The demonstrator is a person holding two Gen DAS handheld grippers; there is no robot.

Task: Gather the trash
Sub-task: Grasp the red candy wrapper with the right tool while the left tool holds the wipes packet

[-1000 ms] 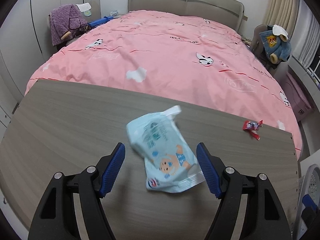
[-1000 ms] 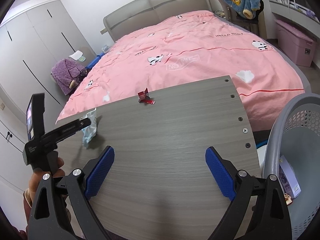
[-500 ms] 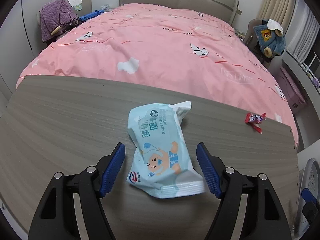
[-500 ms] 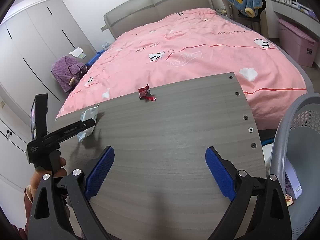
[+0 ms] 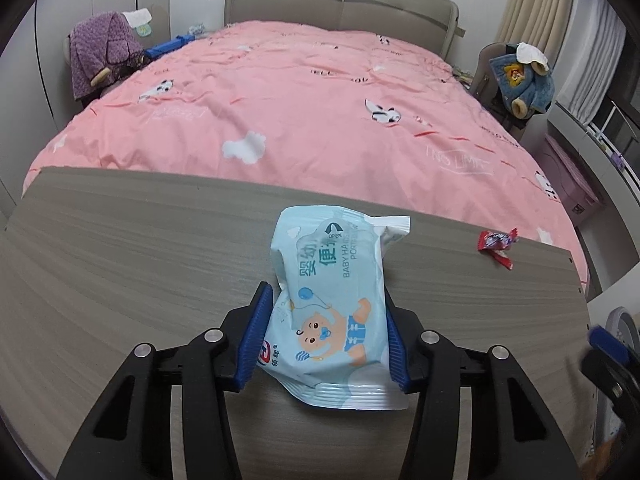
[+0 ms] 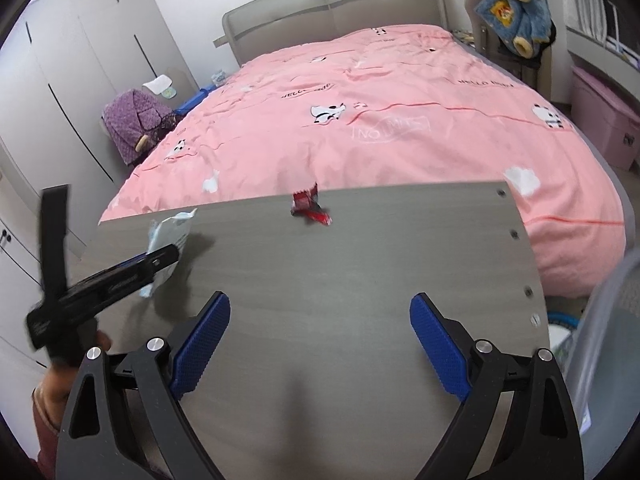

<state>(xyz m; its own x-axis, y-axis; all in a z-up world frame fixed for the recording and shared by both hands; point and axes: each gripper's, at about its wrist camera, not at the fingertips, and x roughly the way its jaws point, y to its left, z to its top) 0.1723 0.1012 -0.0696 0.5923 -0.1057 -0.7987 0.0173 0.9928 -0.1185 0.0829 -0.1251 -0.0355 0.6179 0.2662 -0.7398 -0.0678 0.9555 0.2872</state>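
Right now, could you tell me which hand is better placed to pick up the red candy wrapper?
The right. The right gripper is empty and faces the red candy wrapper across bare table; the left gripper is closing on the wipes pack.

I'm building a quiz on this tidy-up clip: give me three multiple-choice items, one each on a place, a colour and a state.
1. Where does the small crumpled red candy wrapper lie?
A. on the pink bedspread
B. near the far edge of the grey wood-grain tabletop
C. in the basket

2. What colour are the ribbed pads of the right gripper?
A. blue
B. green
C. orange

3. What is between the fingers of the left gripper?
A. nothing
B. the red wrapper
C. the pale blue baby wipes packet

Answers: 1 B, since the right wrist view shows the wrapper on the tabletop by the edge next to the bed. 2 A, both pads show blue. 3 C, the jaws are closing and both pads already touch the packet's sides, which buckle inward.
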